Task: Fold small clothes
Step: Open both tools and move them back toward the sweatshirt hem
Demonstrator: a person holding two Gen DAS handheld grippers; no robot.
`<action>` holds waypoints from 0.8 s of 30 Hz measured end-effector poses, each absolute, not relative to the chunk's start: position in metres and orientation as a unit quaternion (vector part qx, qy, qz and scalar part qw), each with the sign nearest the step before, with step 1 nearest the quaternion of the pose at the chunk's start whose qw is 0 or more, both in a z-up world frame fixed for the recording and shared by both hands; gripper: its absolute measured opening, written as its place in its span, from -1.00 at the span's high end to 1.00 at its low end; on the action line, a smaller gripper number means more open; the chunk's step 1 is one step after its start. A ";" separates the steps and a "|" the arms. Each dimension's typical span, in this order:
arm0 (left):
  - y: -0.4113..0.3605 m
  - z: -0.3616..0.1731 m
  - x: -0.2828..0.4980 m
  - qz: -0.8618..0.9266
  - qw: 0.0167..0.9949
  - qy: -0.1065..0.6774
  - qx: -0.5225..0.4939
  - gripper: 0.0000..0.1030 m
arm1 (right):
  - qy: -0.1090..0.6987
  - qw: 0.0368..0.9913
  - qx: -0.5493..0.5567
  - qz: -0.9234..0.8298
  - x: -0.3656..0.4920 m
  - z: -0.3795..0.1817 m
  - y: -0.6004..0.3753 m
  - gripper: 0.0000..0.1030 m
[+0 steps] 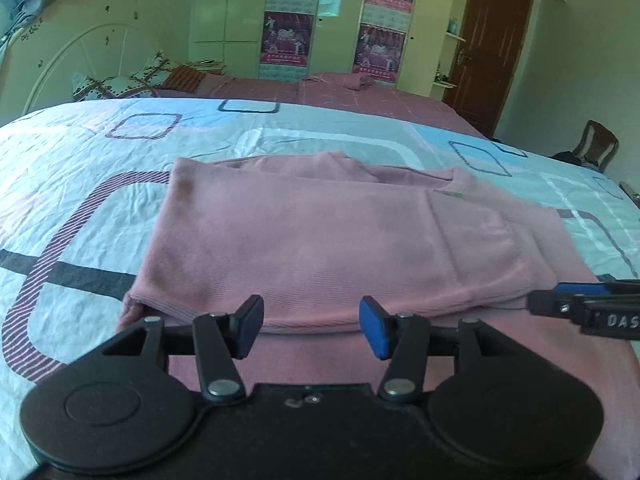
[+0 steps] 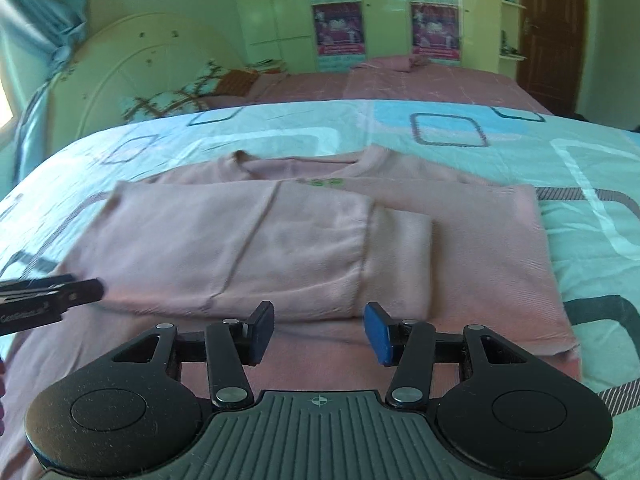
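Both tools hang apart-jawed and empty over the near hem of the pink ribbed knit top [image 1: 304, 240], the left tool [image 1: 311, 326] towards its left end, the right tool [image 2: 319, 332] towards its right. That top lies on the bed's pale blue patterned quilt [image 1: 80, 168], straight ahead at twelve o'clock from each tool, its long axis running nine to three, neckline at the far edge. One flap already lies across the body. My guess: neither hand sits nearer; the next fold wants both.
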State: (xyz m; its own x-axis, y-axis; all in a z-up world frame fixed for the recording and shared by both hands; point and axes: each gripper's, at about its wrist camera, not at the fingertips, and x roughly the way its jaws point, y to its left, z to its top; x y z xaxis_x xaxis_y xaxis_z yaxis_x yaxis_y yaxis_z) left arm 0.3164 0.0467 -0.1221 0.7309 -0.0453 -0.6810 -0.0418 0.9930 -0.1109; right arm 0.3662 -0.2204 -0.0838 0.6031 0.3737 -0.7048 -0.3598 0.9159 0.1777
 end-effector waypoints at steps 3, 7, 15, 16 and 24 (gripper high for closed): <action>0.022 -0.123 0.309 -0.026 0.925 0.375 -0.061 -0.16 | 0.402 0.886 0.005 0.232 0.353 -0.086 -0.210 0.02; -0.001 -0.134 0.299 -0.031 0.919 0.391 -0.047 -0.16 | 0.415 0.874 0.007 0.252 0.341 -0.093 -0.205 0.02; 0.005 -0.149 0.271 -0.010 0.908 0.418 -0.017 -0.16 | 0.430 0.866 -0.026 0.253 0.319 -0.106 -0.216 0.02; 0.008 -0.149 0.269 -0.007 0.908 0.419 -0.016 -0.16 | 0.430 0.869 -0.031 0.243 0.315 -0.109 -0.223 0.02; 0.033 -0.141 0.239 0.012 0.903 0.428 -0.034 -0.16 | 0.426 0.884 -0.015 0.193 0.282 -0.105 -0.275 0.02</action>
